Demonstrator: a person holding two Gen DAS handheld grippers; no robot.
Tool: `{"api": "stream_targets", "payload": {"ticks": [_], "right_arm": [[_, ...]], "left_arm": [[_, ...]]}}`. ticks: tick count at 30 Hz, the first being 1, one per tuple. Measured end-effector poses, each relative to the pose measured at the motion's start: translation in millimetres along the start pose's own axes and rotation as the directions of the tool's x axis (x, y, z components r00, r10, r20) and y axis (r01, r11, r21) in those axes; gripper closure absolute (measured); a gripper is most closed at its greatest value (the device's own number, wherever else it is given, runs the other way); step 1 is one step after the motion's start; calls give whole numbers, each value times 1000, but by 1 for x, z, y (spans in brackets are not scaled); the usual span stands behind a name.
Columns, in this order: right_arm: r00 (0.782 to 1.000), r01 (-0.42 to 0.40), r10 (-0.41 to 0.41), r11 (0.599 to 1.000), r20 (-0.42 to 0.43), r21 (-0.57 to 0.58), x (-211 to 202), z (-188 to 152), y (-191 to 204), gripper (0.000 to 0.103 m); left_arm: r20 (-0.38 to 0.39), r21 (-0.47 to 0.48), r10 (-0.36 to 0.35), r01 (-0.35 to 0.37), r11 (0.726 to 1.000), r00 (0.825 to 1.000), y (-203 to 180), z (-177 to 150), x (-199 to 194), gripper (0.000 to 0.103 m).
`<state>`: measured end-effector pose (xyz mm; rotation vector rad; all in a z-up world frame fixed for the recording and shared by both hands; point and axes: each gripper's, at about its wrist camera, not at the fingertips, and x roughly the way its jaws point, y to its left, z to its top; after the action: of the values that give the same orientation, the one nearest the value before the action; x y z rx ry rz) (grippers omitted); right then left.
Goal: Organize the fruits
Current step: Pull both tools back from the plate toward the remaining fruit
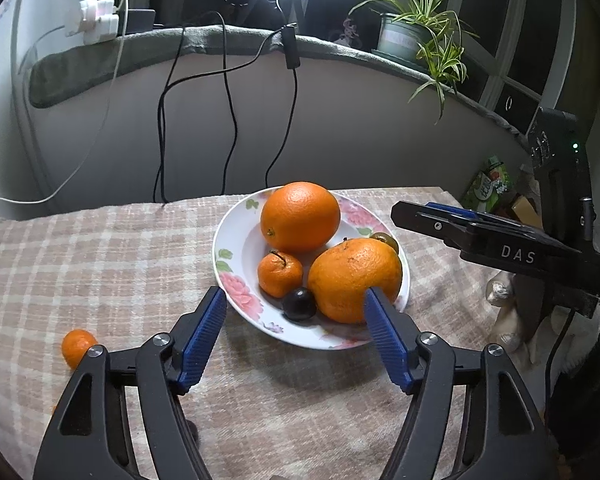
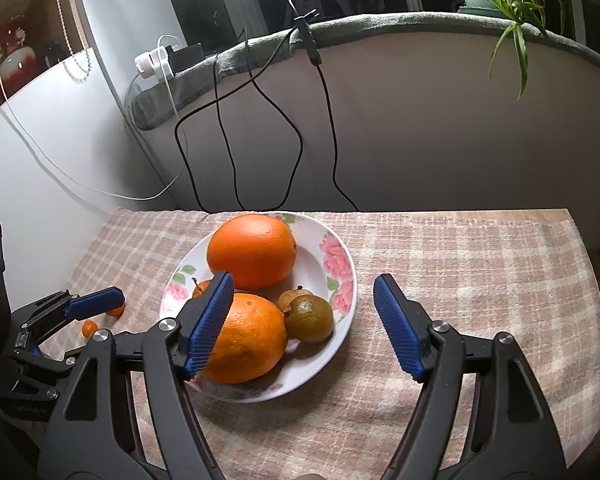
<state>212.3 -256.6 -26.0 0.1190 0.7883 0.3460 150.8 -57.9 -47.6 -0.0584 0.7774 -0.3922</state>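
Observation:
A white flowered plate (image 1: 236,248) (image 2: 340,288) on the checked tablecloth holds two large oranges (image 1: 300,216) (image 1: 354,280) (image 2: 252,250) (image 2: 246,338), a small mandarin (image 1: 280,274), a dark plum (image 1: 299,304) and two brown-green fruits (image 2: 310,316). A loose mandarin (image 1: 77,346) lies on the cloth at the left, and small orange fruits (image 2: 89,327) lie by the left gripper. My left gripper (image 1: 296,308) is open and empty above the plate's near rim. My right gripper (image 2: 304,292) is open and empty above the plate's right side.
The table (image 2: 500,280) stands against a wall with hanging black cables (image 1: 228,120). A potted plant (image 1: 416,36) and a power strip (image 1: 98,20) sit on the ledge above. The right gripper's body (image 1: 500,240) hangs at the table's right edge.

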Motion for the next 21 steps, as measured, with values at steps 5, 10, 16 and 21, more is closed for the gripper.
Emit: {"api": "stream_targets", "payload": {"ticks": [5,10,16,21], "right_arm": [[1000,-3,3,1000,6,-12,-6,-1,8,28],[1000,-7,8,1000,13,-22,-13,-2,17,28],[1000,-19,20,999,17,-42,-21,-7,31,28],[999,-34,35,997,18,-66,-29,-12,46,28]], "left_arm": [[10,8,8,-8,1000,1000,-1,-1,-7,30],[21,7,23,-24,1000,999,-1,-3,-17,30],[36,4,39,-39,999,999,2,-8,-31,30],[49,0,55,-55,998,997,5,-14,-43,30]]}}
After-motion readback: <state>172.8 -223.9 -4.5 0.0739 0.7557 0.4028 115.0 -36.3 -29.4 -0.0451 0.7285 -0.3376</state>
